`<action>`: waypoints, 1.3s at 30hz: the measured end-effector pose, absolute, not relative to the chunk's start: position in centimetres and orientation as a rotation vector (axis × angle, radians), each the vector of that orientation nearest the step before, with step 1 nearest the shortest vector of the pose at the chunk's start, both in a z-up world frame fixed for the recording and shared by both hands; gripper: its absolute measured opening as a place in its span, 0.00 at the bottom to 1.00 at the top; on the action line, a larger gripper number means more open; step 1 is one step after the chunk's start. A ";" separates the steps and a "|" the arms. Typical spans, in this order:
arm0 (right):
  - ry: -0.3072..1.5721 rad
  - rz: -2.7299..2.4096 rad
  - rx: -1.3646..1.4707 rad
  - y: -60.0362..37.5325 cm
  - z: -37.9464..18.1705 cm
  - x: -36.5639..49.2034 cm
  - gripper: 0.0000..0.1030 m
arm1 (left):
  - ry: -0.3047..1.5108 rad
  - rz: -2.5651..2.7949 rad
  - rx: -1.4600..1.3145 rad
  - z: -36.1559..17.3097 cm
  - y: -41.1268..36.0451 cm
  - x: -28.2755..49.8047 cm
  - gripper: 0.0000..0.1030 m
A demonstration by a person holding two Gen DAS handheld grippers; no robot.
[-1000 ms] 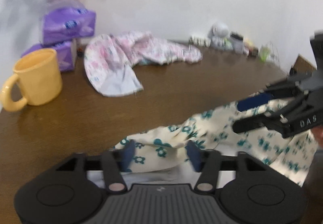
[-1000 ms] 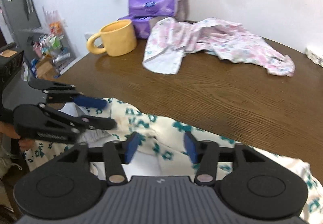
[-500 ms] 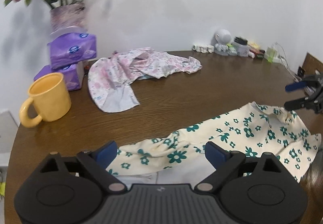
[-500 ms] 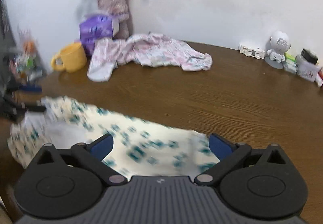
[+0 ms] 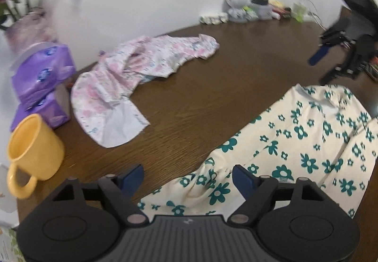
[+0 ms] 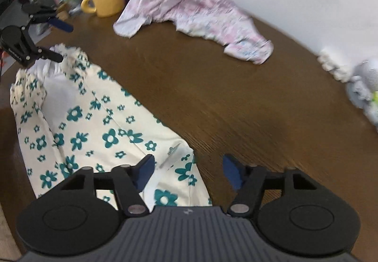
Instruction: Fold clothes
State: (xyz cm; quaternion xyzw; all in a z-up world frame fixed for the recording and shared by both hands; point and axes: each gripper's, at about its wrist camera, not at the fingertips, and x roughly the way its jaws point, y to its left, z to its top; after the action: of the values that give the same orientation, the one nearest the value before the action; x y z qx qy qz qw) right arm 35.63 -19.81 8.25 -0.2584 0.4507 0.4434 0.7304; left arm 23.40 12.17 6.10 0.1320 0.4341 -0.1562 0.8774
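A cream garment with teal flowers (image 5: 295, 144) lies stretched flat along the near edge of the brown table (image 5: 212, 87); it also shows in the right wrist view (image 6: 94, 120). My left gripper (image 5: 187, 175) is open and empty above one end of it. My right gripper (image 6: 187, 167) is open and empty above the other end, and it shows at the far right in the left wrist view (image 5: 323, 68). The left gripper shows at the left in the right wrist view (image 6: 59, 42). A pink floral garment (image 5: 141, 68) lies crumpled further back.
A yellow mug (image 5: 33, 153) stands at the left by purple tissue packs (image 5: 42, 78) and a flower vase (image 5: 28, 26). Small items and a white figurine (image 5: 236, 4) line the wall. The table edge runs close under both grippers.
Both grippers opened and let go of the cream flowered garment, then moved apart. The garment now lies spread out flat on the table.
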 end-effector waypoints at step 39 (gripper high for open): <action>0.751 1.045 -0.869 -17.7 6.7 30.9 0.02 | 0.864 -0.479 0.655 4.2 7.3 22.1 0.08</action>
State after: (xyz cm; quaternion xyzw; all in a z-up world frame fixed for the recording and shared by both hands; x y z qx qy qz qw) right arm 30.87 -17.65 6.66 -0.3919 0.3391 0.4716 0.7134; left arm 22.08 7.29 4.19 0.3087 0.4072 -0.2259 0.8294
